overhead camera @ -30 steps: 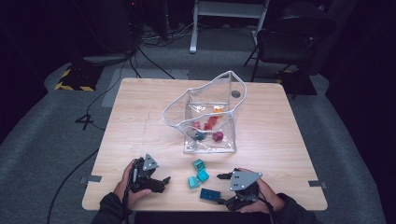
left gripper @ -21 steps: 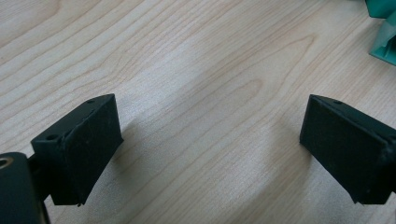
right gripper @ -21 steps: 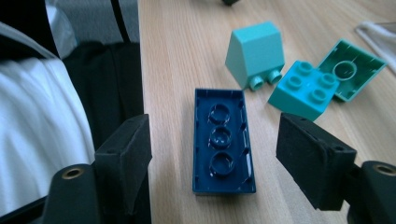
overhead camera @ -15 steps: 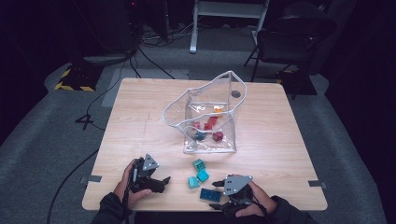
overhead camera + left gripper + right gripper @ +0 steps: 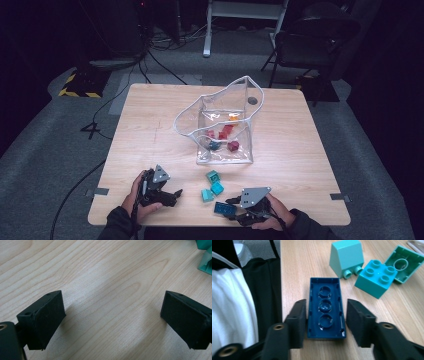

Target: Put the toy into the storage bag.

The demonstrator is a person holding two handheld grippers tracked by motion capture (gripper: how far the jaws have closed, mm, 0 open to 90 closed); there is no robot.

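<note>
A dark blue flat brick (image 5: pixel 325 312) lies upside down near the table's front edge, also in the high view (image 5: pixel 220 207). My right gripper (image 5: pixel 325 303) straddles it. Its jaws have just been closing; the left pad touches the brick's side and a thin gap remains at the right pad. Just beyond lie three teal bricks: a sloped one (image 5: pixel 347 257), a studded square one (image 5: pixel 375 277) and an upturned one (image 5: pixel 405 263). My left gripper (image 5: pixel 112 305) rests open over bare wood at the front left (image 5: pixel 172 195), with nothing between its jaws.
A clear plastic bag (image 5: pixel 220 130) stands open at the table's middle, with several red, orange and teal bricks inside. The wooden table (image 5: pixel 310 150) has bare wood on both sides of the bag. A teal brick (image 5: pixel 206 262) lies at the left gripper view's corner.
My right gripper has shifted left onto the dark blue brick and its jaws have narrowed around it. The left gripper and the teal bricks have stayed put.
</note>
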